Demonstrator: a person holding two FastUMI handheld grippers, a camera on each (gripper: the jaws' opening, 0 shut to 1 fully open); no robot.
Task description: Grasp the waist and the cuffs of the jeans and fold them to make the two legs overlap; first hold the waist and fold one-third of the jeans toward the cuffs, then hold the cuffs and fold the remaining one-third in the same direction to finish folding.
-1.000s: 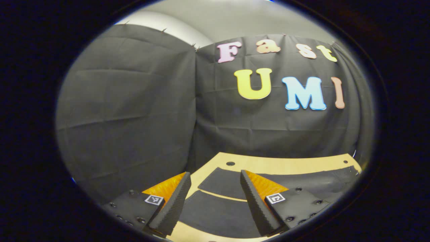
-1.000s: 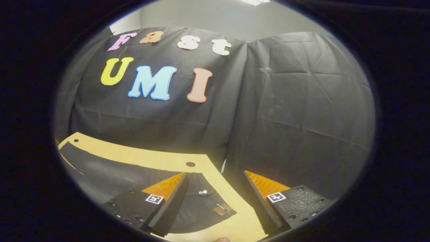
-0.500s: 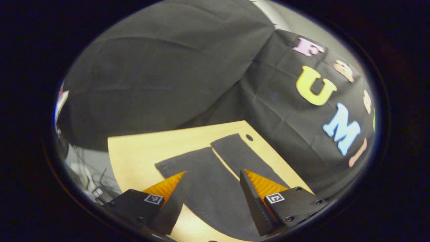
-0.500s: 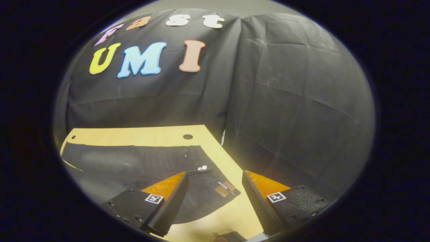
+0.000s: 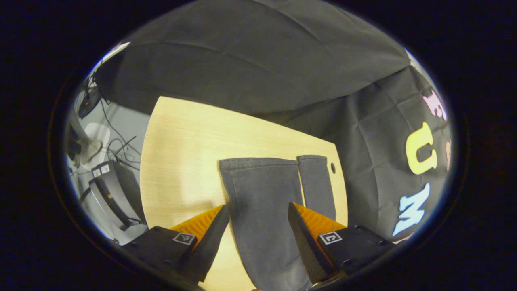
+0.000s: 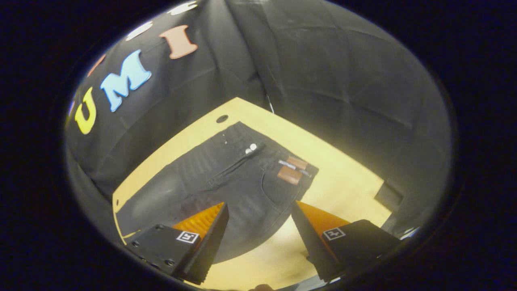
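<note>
Dark grey jeans lie spread flat on a light wooden table. In the left gripper view the two legs (image 5: 262,194) end in cuffs (image 5: 258,162) side by side, one leg wider in the picture. My left gripper (image 5: 258,238) hovers open above the nearer leg, touching nothing. In the right gripper view the waist (image 6: 282,161) shows a metal button, a zip fly and a brown patch. My right gripper (image 6: 260,234) hangs open above the hip and seat area, nothing between its fingers.
The wooden table (image 5: 181,137) has a small hole (image 5: 333,167) near the far cuff. Left of the table, cables and equipment (image 5: 105,186) sit on the floor. A dark block (image 6: 388,196) lies at the table's right edge. Black cloth walls enclose the back.
Both grippers have tilted down and turned: the left view swung from the wall to the cuffs, the right view to the waist. Both stayed open.
</note>
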